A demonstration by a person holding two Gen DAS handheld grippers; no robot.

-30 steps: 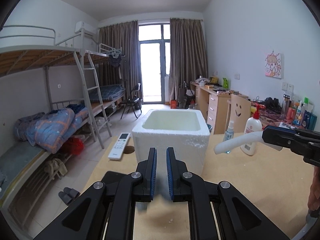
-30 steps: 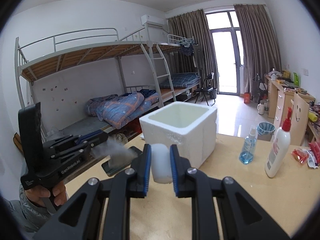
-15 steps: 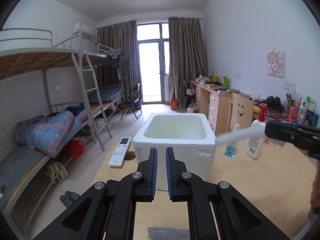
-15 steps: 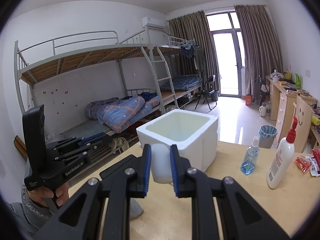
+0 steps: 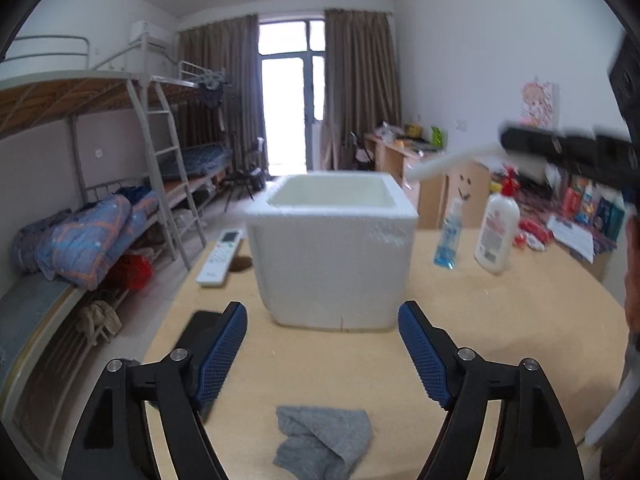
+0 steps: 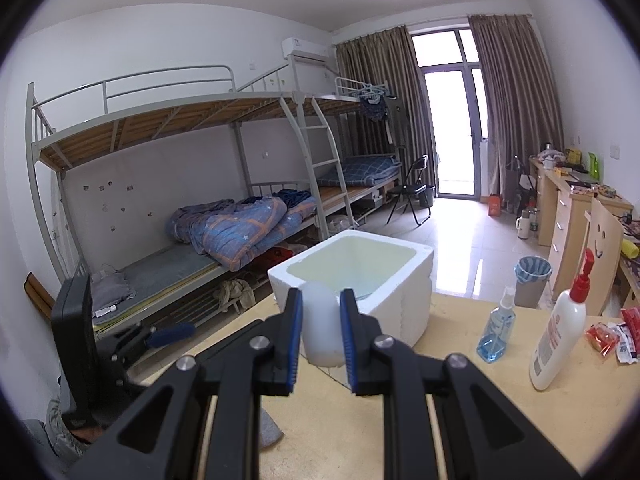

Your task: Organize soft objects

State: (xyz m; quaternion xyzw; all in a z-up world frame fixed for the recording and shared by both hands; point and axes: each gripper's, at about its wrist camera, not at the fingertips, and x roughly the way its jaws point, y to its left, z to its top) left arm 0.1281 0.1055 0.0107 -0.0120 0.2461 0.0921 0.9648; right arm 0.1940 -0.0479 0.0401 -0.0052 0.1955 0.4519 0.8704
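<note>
A white foam box stands open on the wooden table; it also shows in the right wrist view. My left gripper is open and empty above the table, short of the box. A grey cloth lies crumpled on the table below and between its fingers. My right gripper is shut on a soft white foam piece and holds it in the air near the box's near corner. In the left wrist view that white piece sticks out of the right gripper above the box's right side.
A white remote lies left of the box. A blue spray bottle and a white pump bottle stand to its right. A black device lies at the table's left edge. Bunk beds stand beyond the left edge.
My left gripper has opened wide and pulled back, leaving the grey cloth lying on the table. My right gripper has lifted the white piece higher, toward the box.
</note>
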